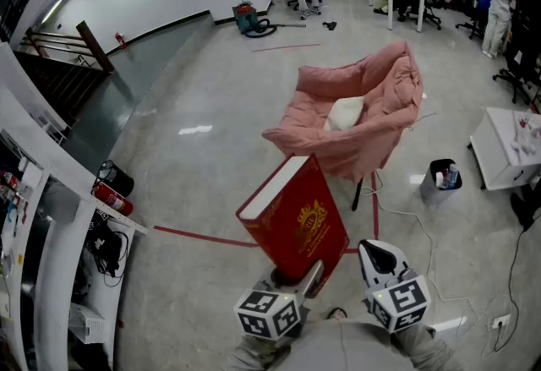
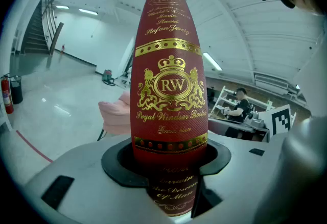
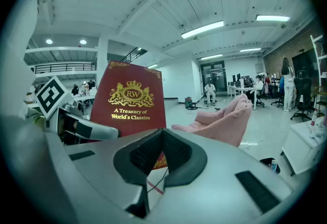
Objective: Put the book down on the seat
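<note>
A thick red book (image 1: 296, 217) with gold print stands upright in the air, its lower end clamped in my left gripper (image 1: 308, 276). In the left gripper view the book's spine (image 2: 168, 90) rises straight out of the jaws of my left gripper (image 2: 168, 167), whose pads press on both covers. My right gripper (image 1: 378, 258) hangs just right of the book, shut and holding nothing. In the right gripper view the right gripper (image 3: 153, 167) points past the book's front cover (image 3: 133, 100). The pink padded chair (image 1: 355, 116) stands a little ahead, with a white cushion (image 1: 345, 113) on its seat.
A small black bin (image 1: 441, 179) stands right of the chair, and a white table (image 1: 507, 145) beyond it. A red tape line (image 1: 203, 237) and a cable run over the floor. Fire extinguishers (image 1: 114, 192) stand by the left wall. People sit at desks far back.
</note>
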